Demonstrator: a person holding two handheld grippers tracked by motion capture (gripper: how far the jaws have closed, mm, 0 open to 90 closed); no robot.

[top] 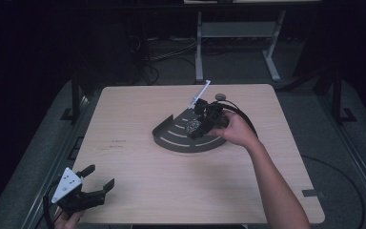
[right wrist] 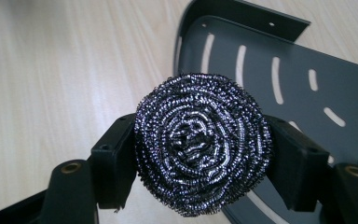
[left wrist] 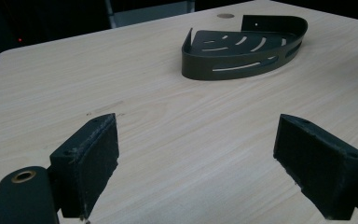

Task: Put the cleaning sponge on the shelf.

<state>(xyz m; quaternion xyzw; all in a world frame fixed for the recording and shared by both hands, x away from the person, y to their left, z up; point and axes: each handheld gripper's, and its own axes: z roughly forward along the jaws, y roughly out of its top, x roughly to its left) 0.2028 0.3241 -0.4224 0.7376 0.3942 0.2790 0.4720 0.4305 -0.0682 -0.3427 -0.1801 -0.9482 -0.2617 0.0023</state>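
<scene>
a steel scourer point(right wrist: 203, 144) was clamped by the right gripper point(top: 204, 122) over the slotted corner shelf point(top: 171, 137) (likely for placing); the left gripper point(top: 94, 182) was held open, idle.

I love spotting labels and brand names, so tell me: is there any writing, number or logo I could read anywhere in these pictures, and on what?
No text here can be read.
Faint dark marks on the light wooden table, left of the dark metal slotted corner shelf: too small and blurred to tell if they are writing.
Small dots on the grey three-cornered plate on the left gripper: not letters.
Steel wool scouring ball in the right gripper: no label.
</scene>
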